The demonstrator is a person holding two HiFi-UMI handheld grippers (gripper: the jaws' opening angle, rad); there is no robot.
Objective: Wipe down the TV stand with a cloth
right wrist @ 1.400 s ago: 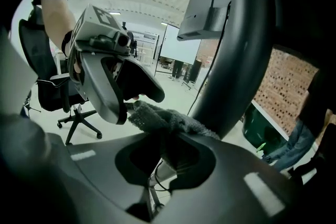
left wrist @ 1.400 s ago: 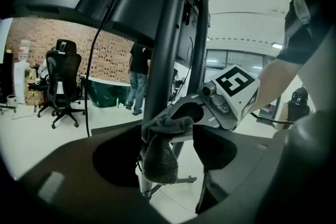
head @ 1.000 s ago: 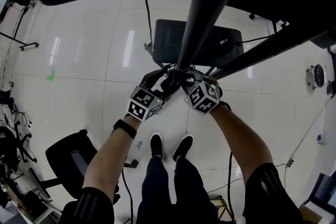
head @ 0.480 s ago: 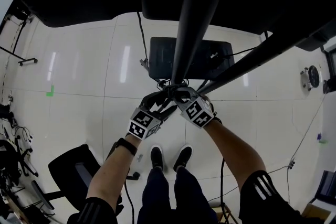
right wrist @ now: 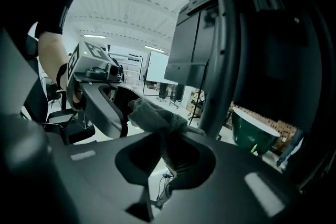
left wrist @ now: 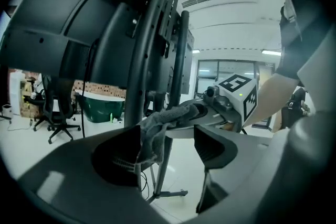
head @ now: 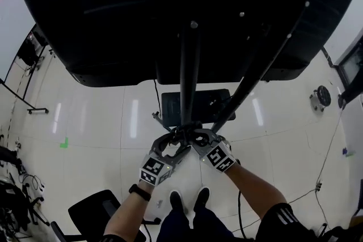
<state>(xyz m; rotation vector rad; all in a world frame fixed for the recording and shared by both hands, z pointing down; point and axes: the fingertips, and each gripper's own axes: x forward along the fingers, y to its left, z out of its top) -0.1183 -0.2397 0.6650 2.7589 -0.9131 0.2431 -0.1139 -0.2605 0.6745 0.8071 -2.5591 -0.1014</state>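
The TV stand [head: 189, 76] rose straight in front of the person, its dark upright pole running from the mounted screen's back [head: 142, 8] down to a flat base plate [head: 195, 107] on the white floor [head: 96, 122], with a slanted strut [head: 249, 88] beside it. Low on that upright sat the grey cloth [right wrist: 156, 114], bunched against the pole. The right gripper [right wrist: 168, 157] had its jaws pressed together on the cloth, a wad of it sticking out above them. The left gripper [left wrist: 168, 152] stood with its jaws spread apart, the pole showing between them and a fold of cloth hanging against one jaw without being pinched. In the head view both grippers met at the pole, marker cubes nearly touching. The wipe looked to be under way on the lower upright only. No picture showed which surfaces were already clean, but the base plate, the strut and the bracket higher up probably remained. An office chair [head: 93, 212] stood well apart at the person's left.
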